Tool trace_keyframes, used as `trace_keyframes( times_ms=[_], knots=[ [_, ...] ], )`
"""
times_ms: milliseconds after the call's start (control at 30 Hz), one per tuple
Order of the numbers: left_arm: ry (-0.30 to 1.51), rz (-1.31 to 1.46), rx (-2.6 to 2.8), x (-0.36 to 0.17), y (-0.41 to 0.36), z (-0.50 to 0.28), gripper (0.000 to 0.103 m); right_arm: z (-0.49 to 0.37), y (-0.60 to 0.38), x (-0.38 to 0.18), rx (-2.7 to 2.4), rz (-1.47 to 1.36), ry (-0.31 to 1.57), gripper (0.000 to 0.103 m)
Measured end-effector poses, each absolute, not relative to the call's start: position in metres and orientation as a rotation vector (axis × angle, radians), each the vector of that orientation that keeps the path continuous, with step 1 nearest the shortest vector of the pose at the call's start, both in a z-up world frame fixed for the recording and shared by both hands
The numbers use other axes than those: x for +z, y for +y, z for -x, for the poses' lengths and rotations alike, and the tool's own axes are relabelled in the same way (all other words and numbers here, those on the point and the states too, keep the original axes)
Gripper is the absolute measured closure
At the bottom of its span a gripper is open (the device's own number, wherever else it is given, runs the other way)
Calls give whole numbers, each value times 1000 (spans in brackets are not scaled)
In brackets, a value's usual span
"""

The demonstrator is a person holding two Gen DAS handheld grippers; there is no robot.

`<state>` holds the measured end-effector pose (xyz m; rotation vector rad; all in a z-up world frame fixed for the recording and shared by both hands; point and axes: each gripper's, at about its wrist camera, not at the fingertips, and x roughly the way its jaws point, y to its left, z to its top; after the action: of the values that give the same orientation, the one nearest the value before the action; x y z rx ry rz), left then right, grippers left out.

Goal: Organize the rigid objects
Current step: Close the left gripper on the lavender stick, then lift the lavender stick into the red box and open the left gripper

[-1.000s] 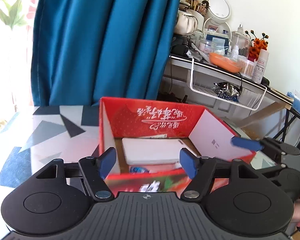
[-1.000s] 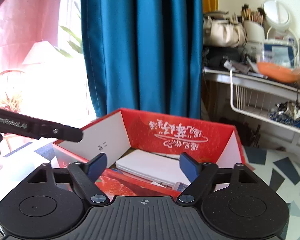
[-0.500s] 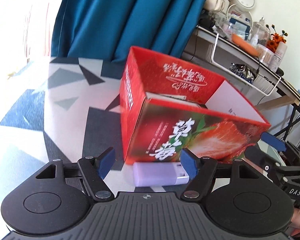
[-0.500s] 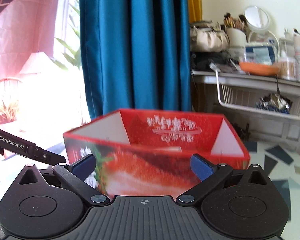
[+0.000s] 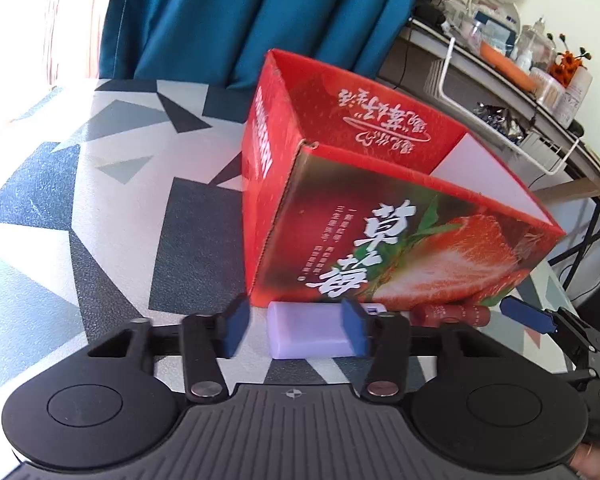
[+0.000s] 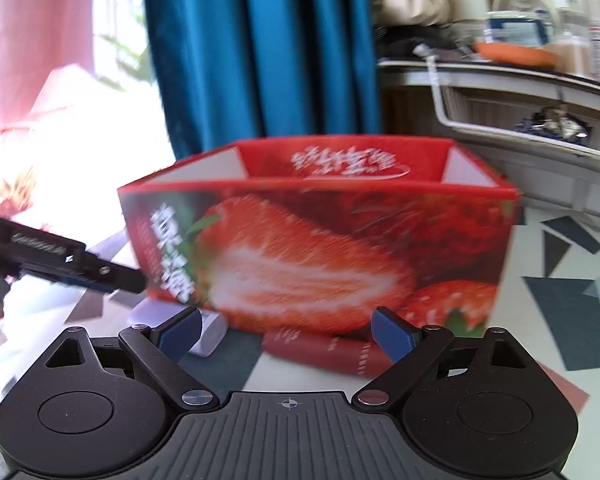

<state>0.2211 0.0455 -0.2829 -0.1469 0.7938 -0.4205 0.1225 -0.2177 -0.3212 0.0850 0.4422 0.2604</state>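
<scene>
Both grippers have come down from above the red strawberry-printed cardboard box [image 5: 380,208] to the counter [image 5: 100,208]. Left gripper [image 5: 296,330] fingers are closing around the lilac plastic block [image 5: 308,336] lying near the box, not yet pressing; right gripper [image 6: 286,330] fingers, wide, are narrowing over the dark red tube [image 6: 324,350]. Next I expect a firm grasp, then lifting into the box.

Both grippers drop from above the box to its foot

A second ago I look down into the strawberry box [image 5: 400,240] and see the white packet inside; now my views sit low against its front wall and the inside is hidden. My left gripper [image 5: 296,330] comes down around the lilac case [image 5: 308,334] on the table [image 5: 100,208], its jaws closing from a wider gap, one pad [image 5: 354,330] at the case's end, the other not touching it. My right gripper [image 6: 286,332] comes down over the red tube [image 6: 320,350], its jaws closing slightly, pads clear of it.
</scene>
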Motion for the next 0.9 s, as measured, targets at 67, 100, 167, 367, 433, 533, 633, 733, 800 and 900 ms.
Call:
trace_keyframes(
  times_ms=[67, 100, 167, 367, 433, 533, 633, 733, 800, 900],
  knots=[
    [801, 185, -411, -285, 48, -226, 57, -128, -211, -324, 294, -74, 468, 24],
    [806, 203, -410, -287, 49, -229, 57, -130, -207, -325, 310, -69, 478, 26],
    [823, 225, -410, -290, 48, -235, 57, -134, -199, -326, 338, -45, 492, 30],
    [864, 219, -438, -302, 36, -239, 58, -146, -181, -325, 425, 23, 526, 47],
    [869, 216, -446, -305, 33, -238, 58, -150, -175, -326, 447, 48, 536, 51],
    [870, 220, -462, -306, 30, -236, 58, -158, -168, -329, 463, 64, 563, 57],
    [873, 210, -477, -306, 25, -234, 58, -163, -163, -331, 457, 87, 575, 58],
    [870, 193, -483, -305, 20, -231, 57, -164, -162, -332, 444, 94, 584, 58],
    [867, 194, -486, -306, 17, -229, 57, -164, -163, -334, 439, 95, 591, 58],
    [867, 200, -484, -307, 14, -224, 57, -161, -164, -336, 429, 93, 599, 58]
  ],
)
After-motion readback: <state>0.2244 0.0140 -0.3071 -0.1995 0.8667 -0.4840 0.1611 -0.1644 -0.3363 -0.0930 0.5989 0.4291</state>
